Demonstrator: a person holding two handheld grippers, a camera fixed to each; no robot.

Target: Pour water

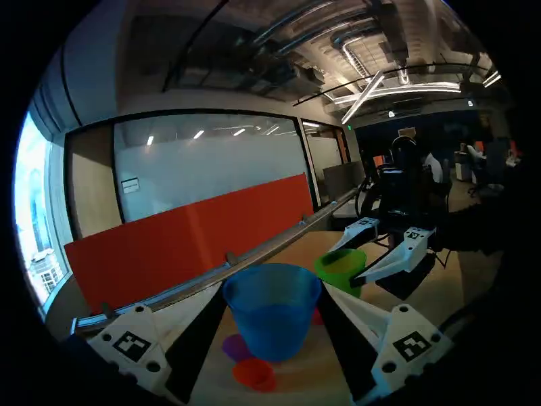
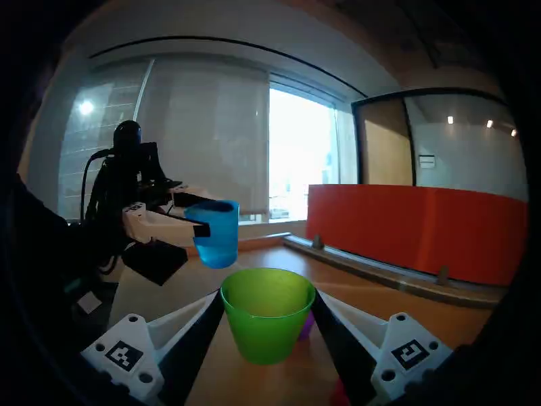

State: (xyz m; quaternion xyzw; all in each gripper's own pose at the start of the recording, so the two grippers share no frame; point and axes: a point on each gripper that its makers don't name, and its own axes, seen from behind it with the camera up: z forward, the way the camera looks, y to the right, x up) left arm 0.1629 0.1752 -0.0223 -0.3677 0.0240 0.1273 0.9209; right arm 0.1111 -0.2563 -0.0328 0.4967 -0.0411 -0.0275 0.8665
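My left gripper (image 1: 272,308) is shut on a translucent blue cup (image 1: 272,310) holding water, lifted above the wooden table (image 1: 304,250). Farther off in the left gripper view, the right gripper (image 1: 341,267) grips a green cup (image 1: 340,268). In the right gripper view, my right gripper (image 2: 268,323) is shut on the green cup (image 2: 266,323), upright and apparently empty. Beyond it the left gripper (image 2: 203,233) holds the blue cup (image 2: 215,233) upright, to the upper left of the green one and apart from it.
Small cups lie on the table under the blue cup: a purple one (image 1: 237,347), an orange-red one (image 1: 255,373). A purple cup (image 2: 306,326) peeks from behind the green cup. A metal rail (image 1: 223,267) and red partition (image 1: 182,243) border the table's far side.
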